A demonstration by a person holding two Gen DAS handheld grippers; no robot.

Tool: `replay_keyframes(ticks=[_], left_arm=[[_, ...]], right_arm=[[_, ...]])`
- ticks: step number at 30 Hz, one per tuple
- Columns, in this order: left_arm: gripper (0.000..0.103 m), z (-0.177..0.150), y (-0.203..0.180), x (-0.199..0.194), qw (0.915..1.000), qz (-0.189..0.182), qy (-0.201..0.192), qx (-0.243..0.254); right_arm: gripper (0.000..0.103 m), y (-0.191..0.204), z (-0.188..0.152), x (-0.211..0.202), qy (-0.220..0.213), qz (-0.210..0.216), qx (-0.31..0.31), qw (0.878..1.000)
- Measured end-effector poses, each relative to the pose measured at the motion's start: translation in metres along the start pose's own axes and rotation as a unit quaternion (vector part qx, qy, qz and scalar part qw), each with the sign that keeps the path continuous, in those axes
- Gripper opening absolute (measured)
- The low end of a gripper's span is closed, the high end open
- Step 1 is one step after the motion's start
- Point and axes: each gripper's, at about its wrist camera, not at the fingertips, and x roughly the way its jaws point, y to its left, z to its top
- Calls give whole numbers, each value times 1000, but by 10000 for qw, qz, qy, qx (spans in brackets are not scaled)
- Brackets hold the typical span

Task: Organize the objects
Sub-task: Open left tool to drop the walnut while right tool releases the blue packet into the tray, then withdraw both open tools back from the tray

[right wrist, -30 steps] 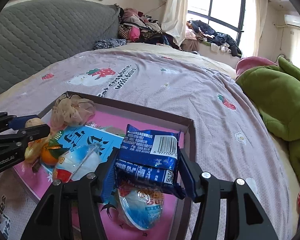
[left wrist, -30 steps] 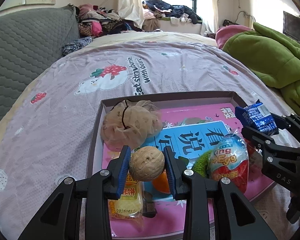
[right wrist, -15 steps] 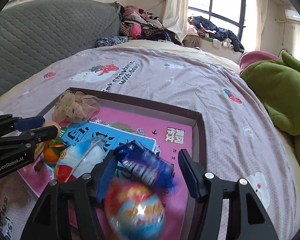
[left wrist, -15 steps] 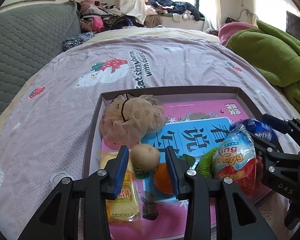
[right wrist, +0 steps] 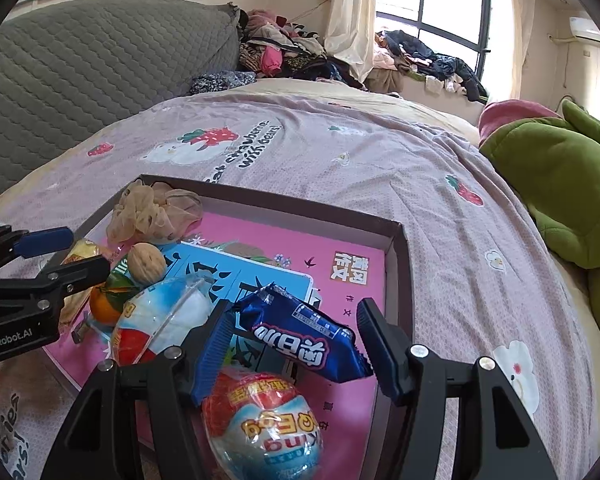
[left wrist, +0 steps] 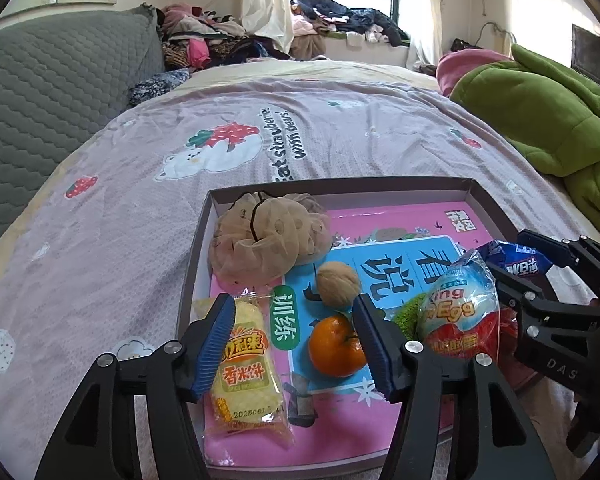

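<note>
Both claws gape released over the tray (left wrist: 488,200): left claw (left wrist: 296,344) above the walnut (left wrist: 337,284), right claw (right wrist: 292,344) around the blue snack packet (right wrist: 308,336), seemingly dropped there for sorting.

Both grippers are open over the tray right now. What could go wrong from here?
1. The walnut is round and lies loose on the slick book cover; a nudge from the left gripper might roll it.
2. The blue snack packet lies partly propped on a toy egg between the right gripper fingers; withdrawing carelessly could drag it.
3. The grippers sit near each other over the crowded tray, so they could collide.
</note>
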Motion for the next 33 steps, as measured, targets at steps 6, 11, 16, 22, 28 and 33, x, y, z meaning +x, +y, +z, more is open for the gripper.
replay_keyframes(ticks=[6,11,16,22,28,33], left_arm=[[64,0,0,-11,10000,8,-6,-50],[65,2,-3,-25,10000,5,-85,-42],[65,2,-2,-41,9999,-9,-136,-79],[75,-1,0,-69,9997,-20,-224,-126],[75,-6,4,-102,9992,-83,-341,-202],[75,-10,7,-125,9986,84,-459,-241]], right_arm=[[66,-5,4,-11,-136,-28,82,9999],[66,-7,8,-26,-257,46,162,9995],[67,-6,11,-42,-334,113,261,9990],[72,-4,14,-71,-383,211,345,9985],[74,-1,20,-115,-662,175,437,9967],[74,3,18,-151,-799,142,448,9957]])
